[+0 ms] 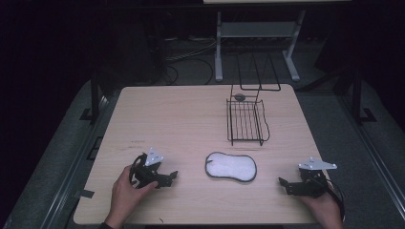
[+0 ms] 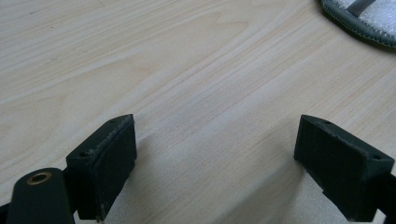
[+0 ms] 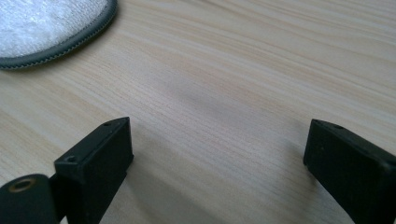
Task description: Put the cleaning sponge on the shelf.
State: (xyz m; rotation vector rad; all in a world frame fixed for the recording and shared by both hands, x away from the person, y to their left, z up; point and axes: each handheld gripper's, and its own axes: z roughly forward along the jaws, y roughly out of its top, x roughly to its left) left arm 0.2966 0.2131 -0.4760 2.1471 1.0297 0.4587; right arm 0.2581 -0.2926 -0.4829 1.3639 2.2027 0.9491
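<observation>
High view shows the white pad (image 1: 231,167) lying flat on the bench (image 1: 181,124) between the left tongs (image 1: 167,178) and right tongs (image 1: 285,184), both spread and empty; each should approach low, pinching the pad's grey rim.

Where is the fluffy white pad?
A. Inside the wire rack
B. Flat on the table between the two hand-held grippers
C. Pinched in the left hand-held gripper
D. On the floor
B: the pad lies flat on the table, between the left hand-held gripper and the right hand-held gripper, in front of the rack and touched by neither.
</observation>
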